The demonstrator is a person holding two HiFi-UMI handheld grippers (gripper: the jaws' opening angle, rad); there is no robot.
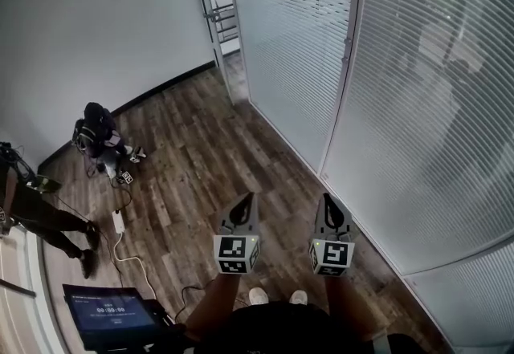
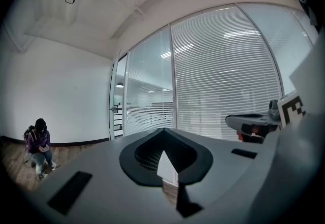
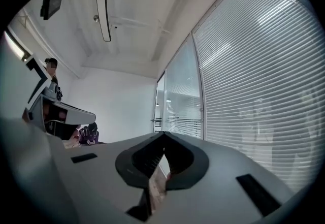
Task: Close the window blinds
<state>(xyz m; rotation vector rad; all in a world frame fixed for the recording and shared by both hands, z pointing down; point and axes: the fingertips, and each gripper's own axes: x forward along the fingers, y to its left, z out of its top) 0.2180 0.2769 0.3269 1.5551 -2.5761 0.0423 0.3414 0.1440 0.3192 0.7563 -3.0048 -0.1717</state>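
screen text | monitor (image 1: 108, 314) | timer 00:00:00 | smaller print above it unreadable

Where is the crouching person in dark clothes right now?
The crouching person in dark clothes is at the head view's left, on the brown wood floor beside the white wall, across from the white window blinds at the right.

The blinds (image 1: 418, 103) run off the top and right edges of the head view, and behind the slats I make out only dim shapes. A person (image 1: 48, 220) standing at the left edge is cut off above the legs. The print on the screen (image 1: 108, 314) is too small to read
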